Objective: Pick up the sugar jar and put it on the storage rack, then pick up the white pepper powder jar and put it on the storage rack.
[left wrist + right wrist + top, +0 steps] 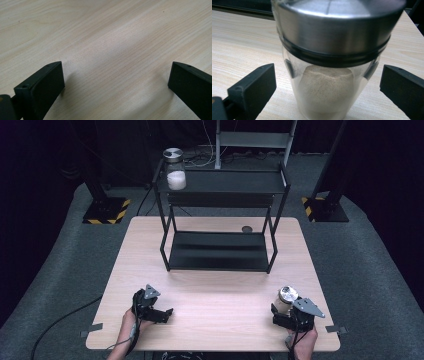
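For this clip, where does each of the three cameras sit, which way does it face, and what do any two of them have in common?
High view: fixed above the person's side, looking forward and down on the table and black shelf rack; forearms, left gripper and right gripper enter from below.
Left gripper view: rides the left gripper, facing bare tabletop between its open jaws.
Right gripper view: rides the right gripper, facing a jar with a metal lid standing between open jaws that are not touching it.
Shared: that jar shows in the high view and the right gripper view.

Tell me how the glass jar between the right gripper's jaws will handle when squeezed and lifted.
The jar looks rigid, its smooth glass perhaps slippery. Its steel lid is wider than the body, so it may tip. The right gripper is open around it.
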`<state>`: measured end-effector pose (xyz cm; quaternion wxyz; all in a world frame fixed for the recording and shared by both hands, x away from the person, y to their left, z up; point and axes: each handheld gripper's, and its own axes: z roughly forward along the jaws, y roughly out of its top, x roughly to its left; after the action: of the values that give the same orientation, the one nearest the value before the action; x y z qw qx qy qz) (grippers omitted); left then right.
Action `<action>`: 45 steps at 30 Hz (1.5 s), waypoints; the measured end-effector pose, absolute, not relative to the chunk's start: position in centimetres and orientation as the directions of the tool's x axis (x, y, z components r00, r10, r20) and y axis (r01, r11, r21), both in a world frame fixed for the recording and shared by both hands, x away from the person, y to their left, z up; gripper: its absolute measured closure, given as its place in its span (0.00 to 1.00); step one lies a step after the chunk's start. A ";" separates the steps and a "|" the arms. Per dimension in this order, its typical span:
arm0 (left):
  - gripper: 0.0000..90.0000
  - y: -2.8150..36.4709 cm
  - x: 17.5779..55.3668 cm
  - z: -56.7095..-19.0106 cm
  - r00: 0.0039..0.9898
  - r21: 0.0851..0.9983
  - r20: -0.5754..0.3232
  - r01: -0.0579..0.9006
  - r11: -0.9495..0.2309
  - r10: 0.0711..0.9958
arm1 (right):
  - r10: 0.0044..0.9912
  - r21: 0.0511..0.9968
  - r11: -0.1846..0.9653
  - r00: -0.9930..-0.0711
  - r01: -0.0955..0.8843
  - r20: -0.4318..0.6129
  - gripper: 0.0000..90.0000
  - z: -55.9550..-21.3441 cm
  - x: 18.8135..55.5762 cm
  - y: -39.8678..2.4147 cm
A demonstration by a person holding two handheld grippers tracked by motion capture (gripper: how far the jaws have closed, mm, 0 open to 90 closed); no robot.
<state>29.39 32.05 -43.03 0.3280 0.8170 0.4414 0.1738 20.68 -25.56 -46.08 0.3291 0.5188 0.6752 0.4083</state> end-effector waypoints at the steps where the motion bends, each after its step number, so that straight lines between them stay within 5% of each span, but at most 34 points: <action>1: 0.00 32.2 29.2 -43.3 0.550 0.700 -0.006 0.599 -0.389 0.835 | 0.969 0.892 0.130 -0.245 0.432 -0.023 0.00 -46.1 20.7 -25.5; 45: 0.00 32.8 29.0 -43.9 0.510 0.724 0.000 0.594 -0.352 0.860 | 0.960 0.887 0.201 -0.264 0.415 -0.094 0.00 -46.1 21.2 -24.4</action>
<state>28.97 32.76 -43.86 0.3421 0.7986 0.4551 0.1950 21.21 -24.37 -46.07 0.3481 0.4966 0.6923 0.3911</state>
